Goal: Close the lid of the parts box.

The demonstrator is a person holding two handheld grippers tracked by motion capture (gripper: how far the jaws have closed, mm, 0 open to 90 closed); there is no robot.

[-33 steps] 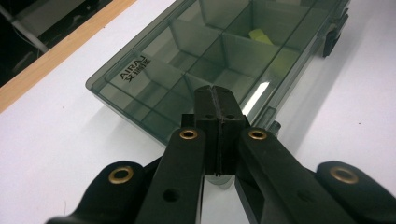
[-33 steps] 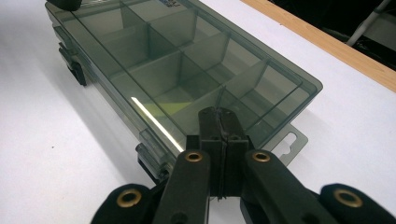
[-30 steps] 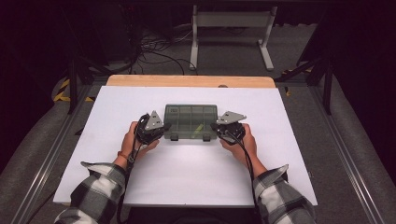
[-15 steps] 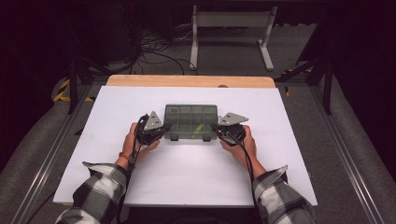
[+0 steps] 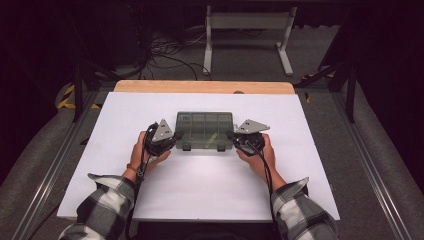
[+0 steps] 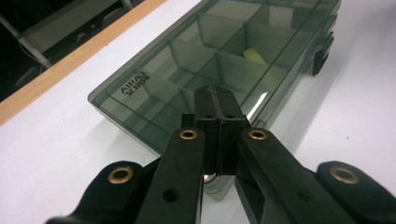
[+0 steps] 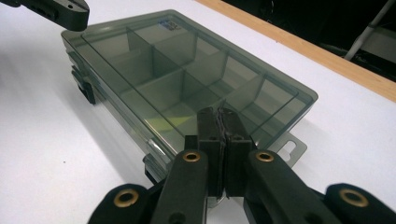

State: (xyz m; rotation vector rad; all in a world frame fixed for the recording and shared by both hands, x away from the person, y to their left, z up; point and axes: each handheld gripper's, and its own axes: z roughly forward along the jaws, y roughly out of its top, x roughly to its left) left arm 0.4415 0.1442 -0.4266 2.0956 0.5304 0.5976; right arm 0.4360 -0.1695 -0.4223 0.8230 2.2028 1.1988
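Jaws pressed together, both grippers, nothing between | left gripper [image 5: 176, 136], right gripper [image 5: 231, 135] flank smoky organizer box [image 5: 204, 129] | I judge: nudge its ends evenly, keep lid [image 6: 219, 51] latched.

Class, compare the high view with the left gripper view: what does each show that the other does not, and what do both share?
High view alone: both plaid sleeves, the right gripper at the box's right end, and the metal stand beyond the table.

Left gripper view alone: raised lettering on the lid's corner and the left gripper with its jaws shut together over the lid.

Both: the smoky clear compartment box, lid closed, a yellow-green item inside, on the white table.
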